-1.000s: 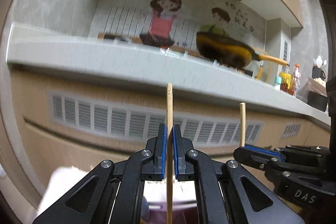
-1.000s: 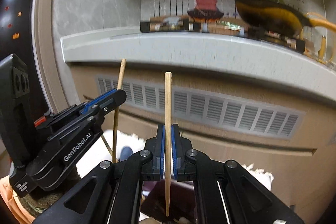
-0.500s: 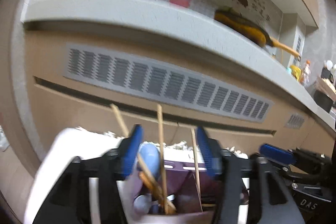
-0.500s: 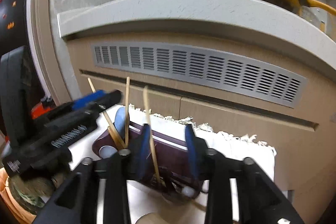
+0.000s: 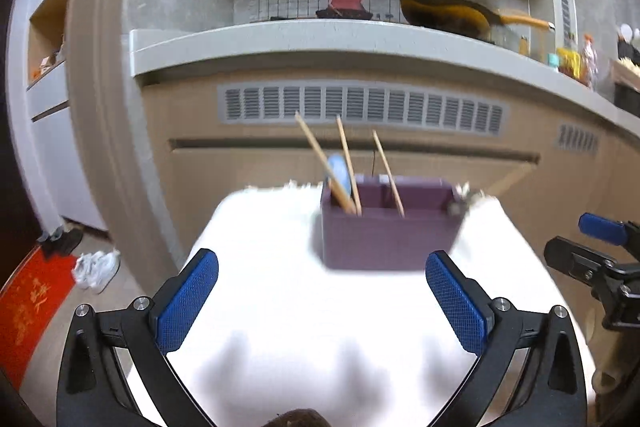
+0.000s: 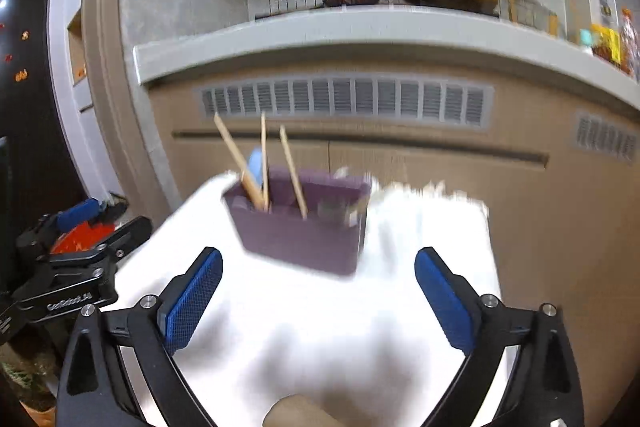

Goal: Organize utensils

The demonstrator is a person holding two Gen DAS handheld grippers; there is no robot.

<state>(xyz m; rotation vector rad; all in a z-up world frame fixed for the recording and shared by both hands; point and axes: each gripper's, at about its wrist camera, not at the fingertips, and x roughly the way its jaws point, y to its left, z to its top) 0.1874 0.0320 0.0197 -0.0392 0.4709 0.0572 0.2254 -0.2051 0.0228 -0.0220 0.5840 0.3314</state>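
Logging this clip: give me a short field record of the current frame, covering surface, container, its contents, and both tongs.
surface: white cloth-covered table
container: purple utensil holder, upright on the cloth, in front of the kitchen counter
contents: three wooden chopsticks leaning at angles, plus a blue utensil in the left compartment
left tongs: jaws opening, nothing between the pads
right tongs: jaws opening, nothing between the pads
position: both tongs short of the holder, not touching it
image quality: motion blur
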